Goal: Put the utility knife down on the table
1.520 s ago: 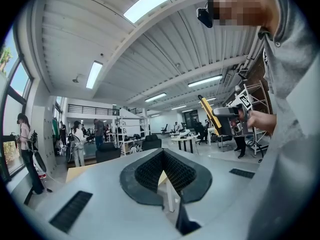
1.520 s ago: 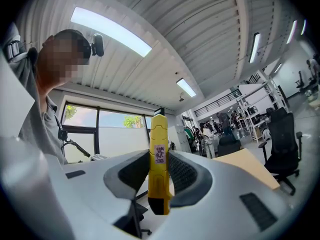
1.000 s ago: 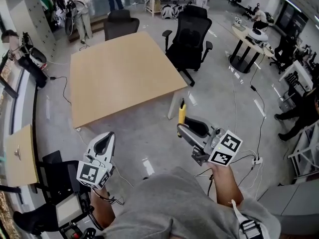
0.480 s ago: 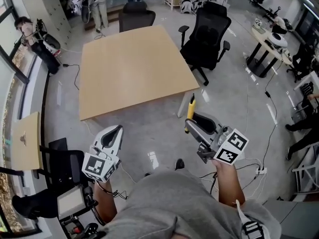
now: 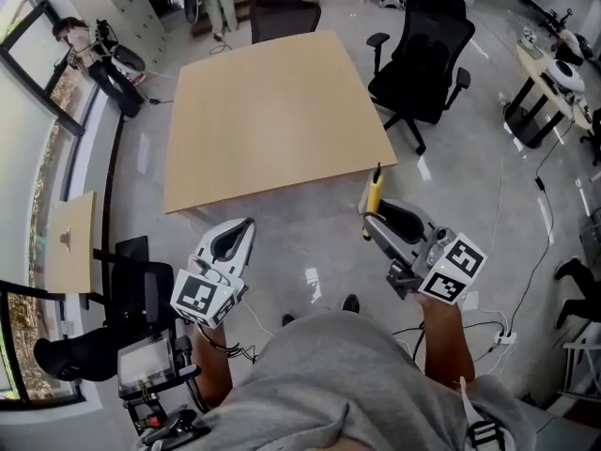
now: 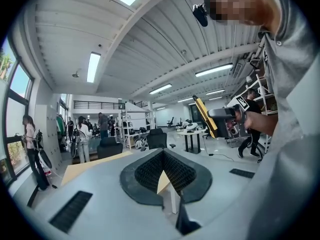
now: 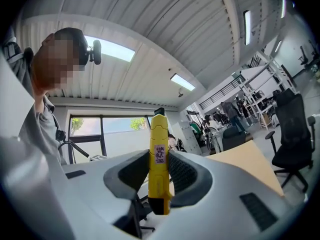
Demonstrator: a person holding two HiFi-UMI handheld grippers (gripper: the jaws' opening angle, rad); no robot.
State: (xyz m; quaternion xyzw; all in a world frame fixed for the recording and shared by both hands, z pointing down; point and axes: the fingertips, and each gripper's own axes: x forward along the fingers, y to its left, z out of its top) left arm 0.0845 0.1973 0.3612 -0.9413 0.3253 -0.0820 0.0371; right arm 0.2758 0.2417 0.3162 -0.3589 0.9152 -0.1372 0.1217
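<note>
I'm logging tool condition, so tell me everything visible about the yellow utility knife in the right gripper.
The yellow utility knife looks plastic: a slim bar with a black tip, a dark lower end and a small pale label. It stands roughly upright, clamped low on its body in the jaws of the right gripper, in the air, not touching the light wooden table.

Matt wood table point(image 5: 263, 111), glossy floor point(image 5: 310, 242) — plastic knife point(image 7: 159, 164)

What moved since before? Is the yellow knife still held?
The person stepped closer to the table, bringing the right gripper and its utility knife up near the table's nearest corner. Nothing was let go: the knife stays clamped, not yet on the table. The left gripper stays shut and empty.
</note>
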